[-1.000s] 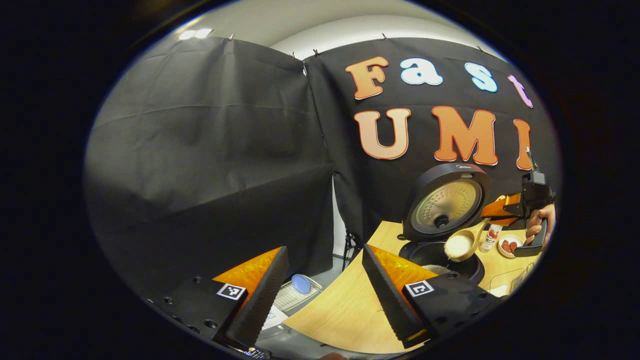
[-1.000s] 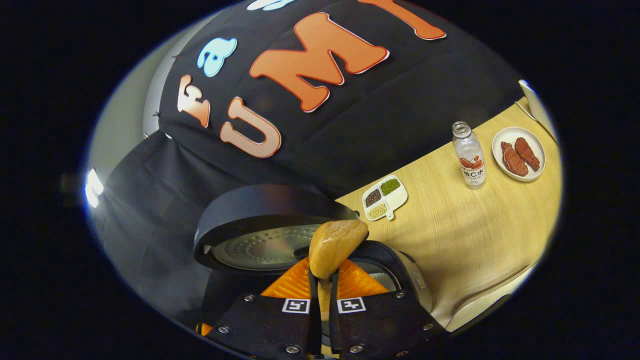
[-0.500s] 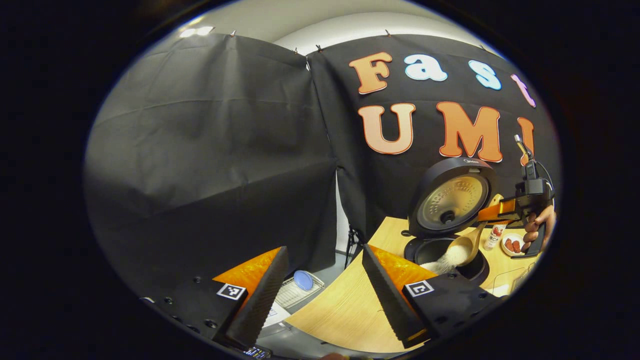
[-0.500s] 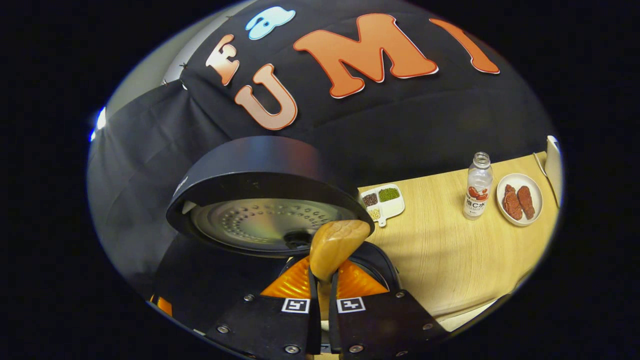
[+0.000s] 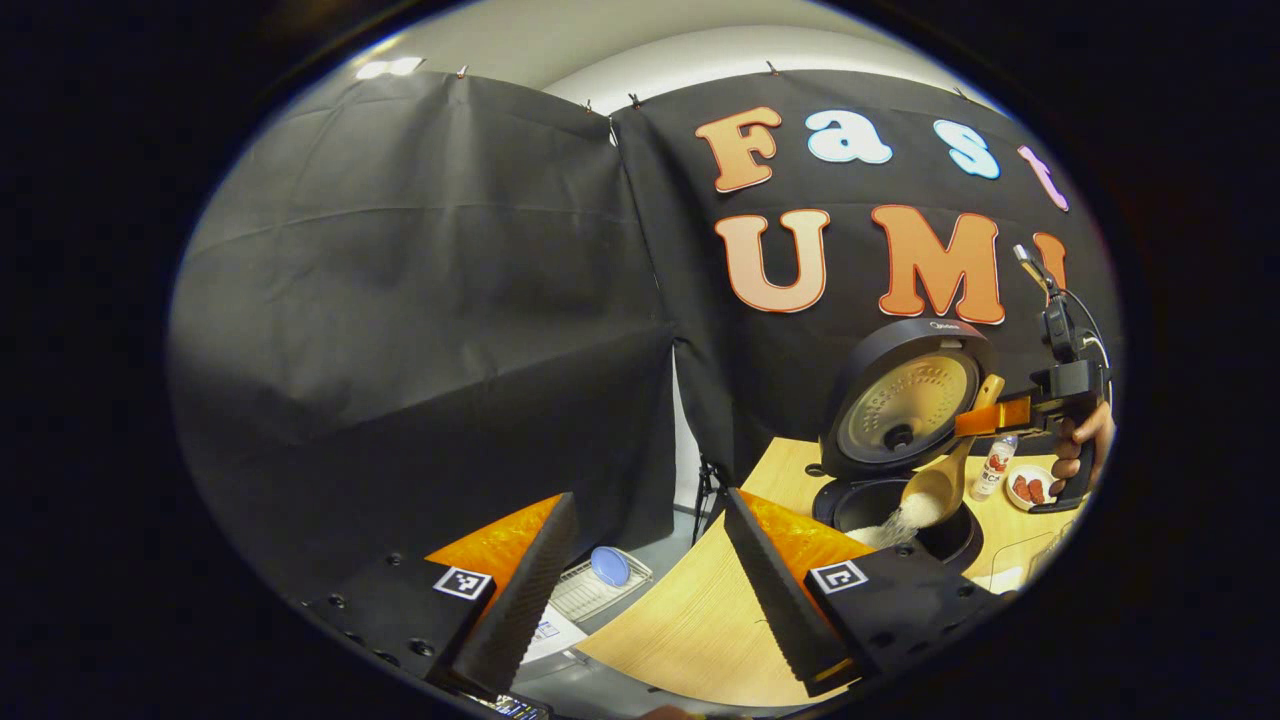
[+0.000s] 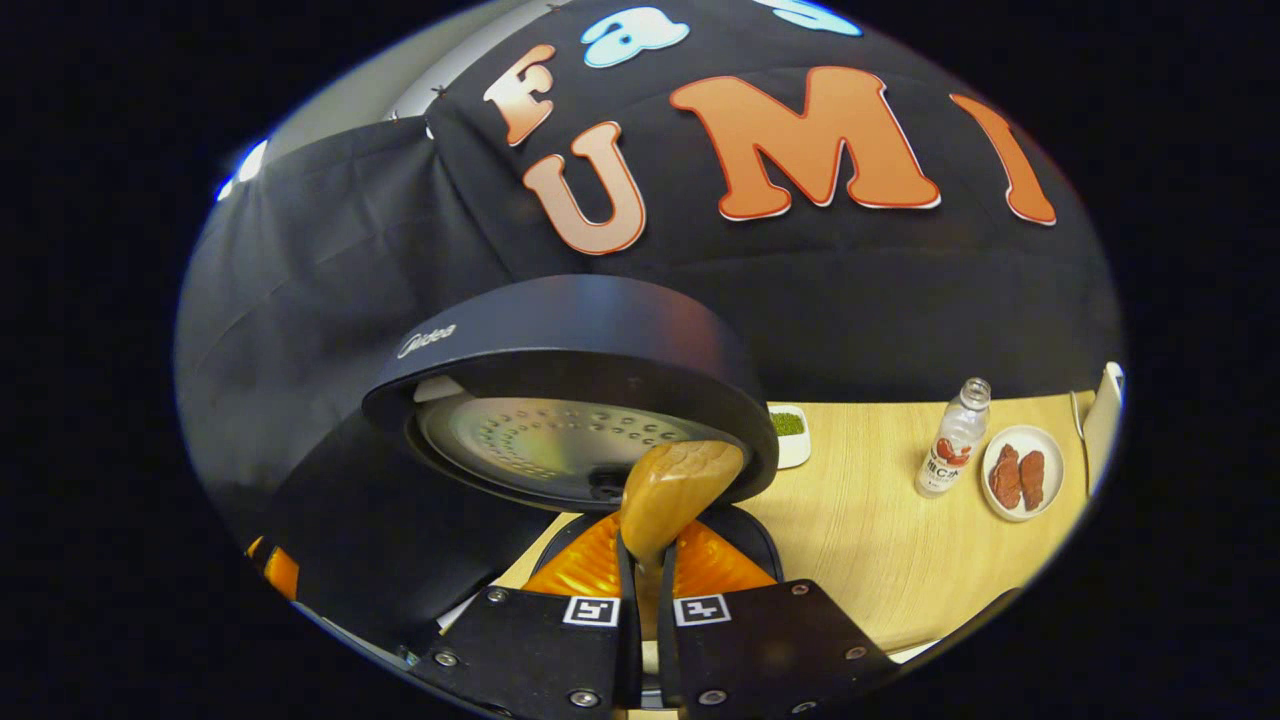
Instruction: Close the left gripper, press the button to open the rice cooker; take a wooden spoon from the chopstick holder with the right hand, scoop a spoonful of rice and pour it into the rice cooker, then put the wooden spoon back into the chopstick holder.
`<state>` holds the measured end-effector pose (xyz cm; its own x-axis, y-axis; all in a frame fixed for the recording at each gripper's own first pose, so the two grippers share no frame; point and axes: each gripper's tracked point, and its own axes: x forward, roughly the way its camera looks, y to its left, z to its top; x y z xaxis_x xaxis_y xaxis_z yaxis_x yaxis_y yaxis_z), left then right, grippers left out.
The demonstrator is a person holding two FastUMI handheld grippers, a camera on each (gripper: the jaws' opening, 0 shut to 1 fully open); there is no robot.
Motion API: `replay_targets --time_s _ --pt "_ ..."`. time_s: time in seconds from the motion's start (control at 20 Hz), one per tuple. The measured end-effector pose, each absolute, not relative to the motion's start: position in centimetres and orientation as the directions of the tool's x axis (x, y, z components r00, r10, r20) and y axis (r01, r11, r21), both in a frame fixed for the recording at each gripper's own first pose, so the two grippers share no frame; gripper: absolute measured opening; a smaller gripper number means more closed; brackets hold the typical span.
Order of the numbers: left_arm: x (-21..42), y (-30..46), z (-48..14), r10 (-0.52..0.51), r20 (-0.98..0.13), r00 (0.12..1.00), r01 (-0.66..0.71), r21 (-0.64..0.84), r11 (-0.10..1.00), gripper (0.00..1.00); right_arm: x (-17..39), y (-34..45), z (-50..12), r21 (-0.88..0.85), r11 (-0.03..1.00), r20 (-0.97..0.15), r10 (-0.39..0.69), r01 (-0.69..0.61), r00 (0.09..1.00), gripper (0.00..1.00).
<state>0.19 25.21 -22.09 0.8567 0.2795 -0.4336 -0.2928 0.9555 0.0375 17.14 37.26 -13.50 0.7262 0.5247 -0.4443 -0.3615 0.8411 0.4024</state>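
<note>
In the right gripper view, the right tongs [image 6: 647,585] were closed tightly on the handle of the wooden spoon [image 6: 676,490]. The two fingers pressed it from both sides, and the back of the bowl rose at 12 o'clock just beyond the tips. The long axis of the spoon ran straight forward along the fingers, toward the raised lid [image 6: 570,370] of the rice cooker. A small part of the dark pot rim [image 6: 745,530] showed below the bowl. Farther away on the desk [image 6: 870,540], at about 3 o'clock, stood a bottle [image 6: 952,438] and a plate [image 6: 1022,472] with two reddish pieces.

In the left gripper view, the left tongs [image 5: 648,580] were wide open with nothing between them, and they stayed low and well apart from the work. From there the rice cooker [image 5: 900,440] lay at about 3 o'clock. The spoon [image 5: 945,475] hung over the open pot, handle up toward the right tongs [image 5: 990,415] and bowl tipped down. White rice [image 5: 900,522] was falling from the bowl into the pot. A hand [image 5: 1080,450] held the grip of this tool.

I judge that the pouring was nearly complete and that the right hand, clearly the nearer one, would next carry the spoon to the chopstick holder, whose place I cannot tell. The spoon looked smooth, of light brown wood with visible grain.
</note>
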Motion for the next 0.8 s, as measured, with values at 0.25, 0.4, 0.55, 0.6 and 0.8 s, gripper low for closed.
replay_targets --time_s 0.25,0.4,0.55,0.6,0.8 --pt "-0.3 24.9 -22.2 0.280 -0.439 0.854 -0.299 0.029 0.954 0.92 16.6 38.5 -12.8 0.325 0.832 -0.439 0.555 -0.450 0.707 0.06" --pt "-0.5 24.8 -22.0 0.286 -0.435 0.853 -0.300 0.040 0.953 1.00 16.0 39.1 -11.7 0.223 0.826 -0.416 0.561 -0.517 0.716 0.06" --pt "-0.7 24.4 -21.7 0.286 -0.430 0.856 -0.296 0.045 0.954 1.00 15.2 39.4 -10.5 0.088 0.810 -0.382 0.565 -0.580 0.731 0.06" --pt "-0.7 24.2 -21.5 0.284 -0.429 0.857 -0.294 0.046 0.955 0.99 15.0 39.6 -10.3 0.050 0.800 -0.373 0.570 -0.598 0.732 0.06" --pt "-1.1 23.9 -21.2 0.286 -0.424 0.860 -0.291 0.055 0.955 1.00 13.1 40.5 -10.0 -0.045 0.733 -0.345 0.626 -0.679 0.699 0.06"
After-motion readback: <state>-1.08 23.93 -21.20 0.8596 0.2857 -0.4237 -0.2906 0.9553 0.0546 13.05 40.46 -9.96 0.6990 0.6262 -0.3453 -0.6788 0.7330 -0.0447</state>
